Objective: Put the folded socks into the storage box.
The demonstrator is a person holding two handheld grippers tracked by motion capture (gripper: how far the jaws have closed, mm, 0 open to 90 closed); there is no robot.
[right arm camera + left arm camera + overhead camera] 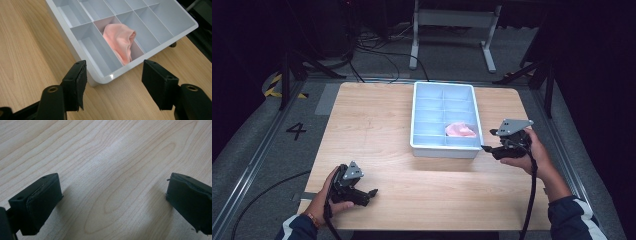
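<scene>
- A light wooden table (377, 125) sits in the middle of a dark room.
- A white tray (419, 120) with many small boxes inside sits on the far right part of the table.
- A soft pink cloth (460, 130) lies in one box on the near right side of the tray.
- A number 4 (296, 131) is on the grey floor (257, 145), left of the table.
- Black wires (377, 55) lie on the floor far behind the table.
</scene>
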